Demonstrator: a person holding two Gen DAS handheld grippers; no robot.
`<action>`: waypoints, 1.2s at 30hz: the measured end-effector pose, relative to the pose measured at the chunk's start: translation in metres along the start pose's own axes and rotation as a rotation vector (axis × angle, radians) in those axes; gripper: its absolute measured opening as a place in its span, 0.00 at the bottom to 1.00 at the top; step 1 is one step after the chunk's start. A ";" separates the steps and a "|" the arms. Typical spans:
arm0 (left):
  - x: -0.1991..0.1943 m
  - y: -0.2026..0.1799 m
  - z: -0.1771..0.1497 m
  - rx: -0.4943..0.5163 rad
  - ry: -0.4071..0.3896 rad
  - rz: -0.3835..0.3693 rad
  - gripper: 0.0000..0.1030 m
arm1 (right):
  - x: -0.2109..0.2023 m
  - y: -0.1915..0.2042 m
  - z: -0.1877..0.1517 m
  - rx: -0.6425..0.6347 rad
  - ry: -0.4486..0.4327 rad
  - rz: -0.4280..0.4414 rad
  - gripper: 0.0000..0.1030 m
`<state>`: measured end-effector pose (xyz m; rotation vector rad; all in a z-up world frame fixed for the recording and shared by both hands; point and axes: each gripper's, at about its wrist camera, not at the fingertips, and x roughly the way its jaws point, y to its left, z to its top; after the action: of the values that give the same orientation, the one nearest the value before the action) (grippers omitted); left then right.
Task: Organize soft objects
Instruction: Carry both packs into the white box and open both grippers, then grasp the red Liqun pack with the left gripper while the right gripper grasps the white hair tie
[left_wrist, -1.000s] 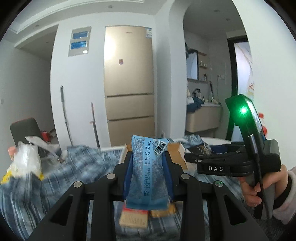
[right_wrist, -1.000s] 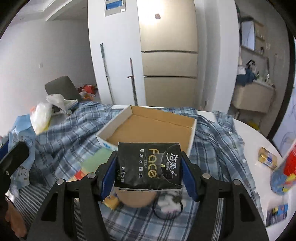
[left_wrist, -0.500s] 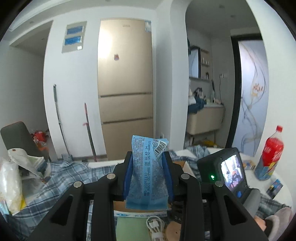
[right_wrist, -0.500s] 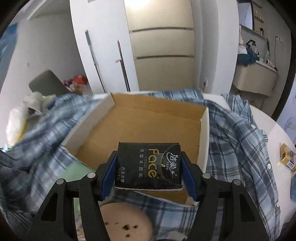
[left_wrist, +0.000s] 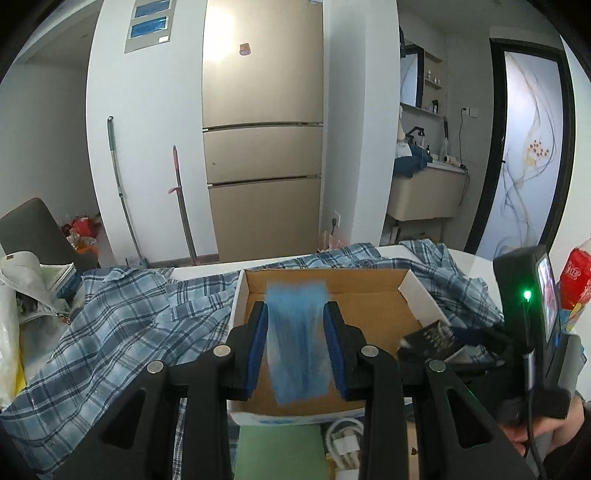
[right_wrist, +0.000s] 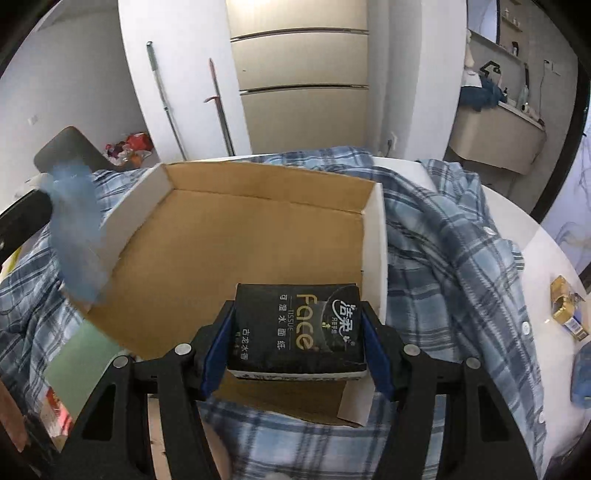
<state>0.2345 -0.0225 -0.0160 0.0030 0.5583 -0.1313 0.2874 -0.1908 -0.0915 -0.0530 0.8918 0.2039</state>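
Observation:
My left gripper (left_wrist: 295, 354) is open over the near part of an open cardboard box (left_wrist: 369, 310). A blue tissue packet (left_wrist: 297, 339) sits blurred between its fingers, loose and dropping; it also shows as a blue blur at the box's left wall in the right wrist view (right_wrist: 75, 236). My right gripper (right_wrist: 295, 332) is shut on a black "Face" tissue pack (right_wrist: 295, 328) and holds it over the box's (right_wrist: 240, 240) near right corner. The pack shows in the left wrist view (left_wrist: 428, 339).
A blue plaid shirt (left_wrist: 122, 314) lies around the box on a white table (right_wrist: 535, 258). A green card (left_wrist: 280, 450) and a white cable (left_wrist: 343, 443) lie in front of the box. A red bottle (left_wrist: 572, 273) stands right. Small packets (right_wrist: 565, 310) lie far right.
Both grippers moved forward over the box. My left gripper's fingers opened and the blue packet now blurs downward between them. My right gripper lowered the black pack toward the box's right corner.

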 end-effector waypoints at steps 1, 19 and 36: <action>0.001 0.000 -0.001 -0.003 0.008 -0.008 0.32 | -0.001 -0.003 0.001 0.005 -0.002 0.002 0.60; -0.034 -0.004 0.007 0.008 -0.078 0.031 0.84 | -0.062 -0.003 0.014 0.028 -0.192 0.081 0.81; -0.157 -0.014 -0.019 0.072 -0.253 0.016 1.00 | -0.164 -0.008 -0.028 0.028 -0.346 0.049 0.92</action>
<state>0.0910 -0.0163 0.0512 0.0606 0.3002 -0.1341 0.1676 -0.2281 0.0186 0.0303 0.5514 0.2383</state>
